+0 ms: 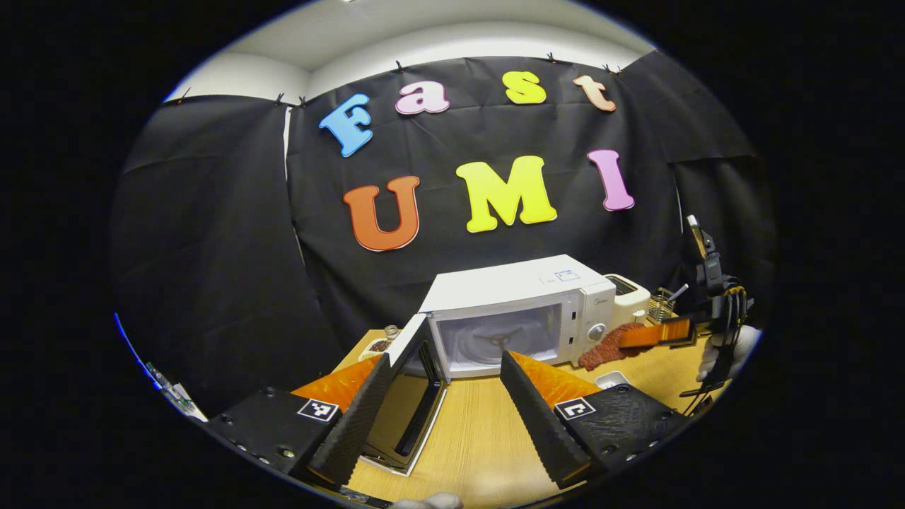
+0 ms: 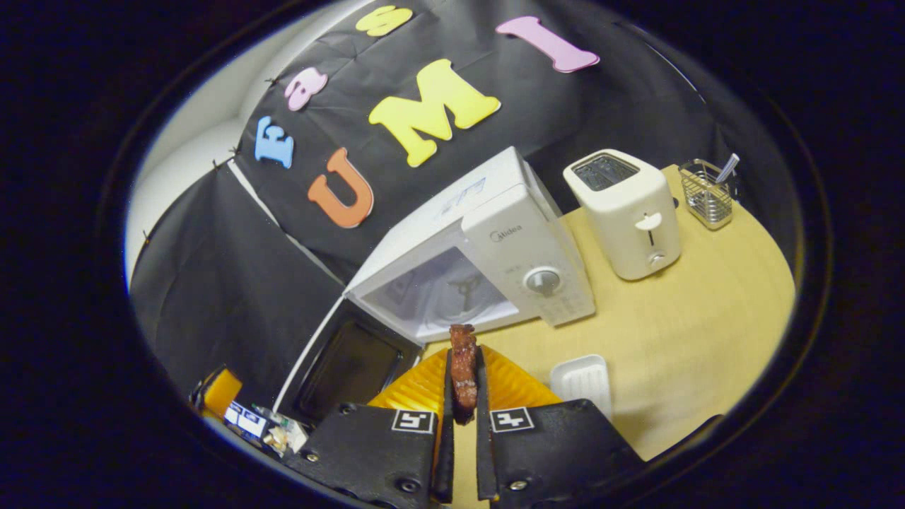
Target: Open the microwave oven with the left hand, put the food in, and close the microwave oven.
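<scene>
A white microwave oven point(image 1: 520, 311) point(image 2: 488, 247) stands on the wooden table with its door point(image 1: 417, 385) point(image 2: 346, 364) swung wide open to the left. Inside lies its glass turntable point(image 1: 498, 341). My left gripper point(image 1: 442, 396) is open in front of the cavity, one finger close beside the door, nothing between the fingers. My right gripper point(image 2: 463, 396) is shut on a reddish-brown slab of food point(image 2: 463, 364), held on edge in front of the opening. In the left gripper view the food point(image 1: 608, 344) hangs right of the microwave, held by the right gripper point(image 1: 672, 332) and a gloved hand point(image 1: 725, 350).
A cream toaster point(image 2: 629, 212) point(image 1: 626, 293) stands right of the microwave, with a wire utensil basket point(image 2: 707, 191) behind it. A small white dish point(image 2: 581, 378) point(image 1: 611, 379) lies on the table point(image 2: 707, 304) near the front. A small bowl point(image 1: 380, 346) sits left behind the door.
</scene>
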`<state>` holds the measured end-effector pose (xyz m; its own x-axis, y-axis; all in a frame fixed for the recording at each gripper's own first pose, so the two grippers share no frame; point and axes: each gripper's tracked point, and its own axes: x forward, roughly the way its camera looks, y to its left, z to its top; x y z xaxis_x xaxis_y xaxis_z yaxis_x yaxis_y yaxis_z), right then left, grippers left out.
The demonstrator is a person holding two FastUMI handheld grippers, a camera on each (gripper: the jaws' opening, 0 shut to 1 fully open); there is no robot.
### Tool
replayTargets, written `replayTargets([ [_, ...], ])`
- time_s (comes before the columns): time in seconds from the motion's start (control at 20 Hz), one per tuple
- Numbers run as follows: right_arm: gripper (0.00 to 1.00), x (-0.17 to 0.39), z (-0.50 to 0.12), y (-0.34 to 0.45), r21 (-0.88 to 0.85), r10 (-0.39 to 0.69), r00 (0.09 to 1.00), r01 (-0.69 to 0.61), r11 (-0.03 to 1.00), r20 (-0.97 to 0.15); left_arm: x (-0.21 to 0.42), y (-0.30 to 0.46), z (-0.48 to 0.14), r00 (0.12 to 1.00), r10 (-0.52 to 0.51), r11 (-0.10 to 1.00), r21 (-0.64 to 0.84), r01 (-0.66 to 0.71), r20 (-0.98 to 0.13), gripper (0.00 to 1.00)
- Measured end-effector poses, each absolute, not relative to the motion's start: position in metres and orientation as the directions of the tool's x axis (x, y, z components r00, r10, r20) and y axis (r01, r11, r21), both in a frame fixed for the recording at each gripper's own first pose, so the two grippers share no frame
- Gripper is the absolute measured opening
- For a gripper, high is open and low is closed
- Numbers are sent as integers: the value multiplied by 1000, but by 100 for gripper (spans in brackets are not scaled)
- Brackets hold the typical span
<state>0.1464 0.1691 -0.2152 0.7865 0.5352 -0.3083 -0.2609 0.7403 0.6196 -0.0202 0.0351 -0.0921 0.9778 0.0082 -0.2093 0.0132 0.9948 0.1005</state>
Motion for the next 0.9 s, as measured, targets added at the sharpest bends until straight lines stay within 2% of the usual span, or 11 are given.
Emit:
replayTargets([
  [0.15,16,178,-220,205,641,467,847,-214,737,-254,-22,37,-106,970,-64,989,114,92,-233,95],
  [0.35,16,220,-228,249,769,335,926,-86,633,-172,-25,38,-118,955,-151,979,98,181,-256,95],
  [0.6,15,270,-251,302,883,238,962,6,470,-134,-23,64,-131,952,-152,976,114,187,-265,95],
  [0.9,16,320,-273,342,909,137,977,97,405,-165,-16,94,-148,949,-117,983,101,152,-293,95],
])
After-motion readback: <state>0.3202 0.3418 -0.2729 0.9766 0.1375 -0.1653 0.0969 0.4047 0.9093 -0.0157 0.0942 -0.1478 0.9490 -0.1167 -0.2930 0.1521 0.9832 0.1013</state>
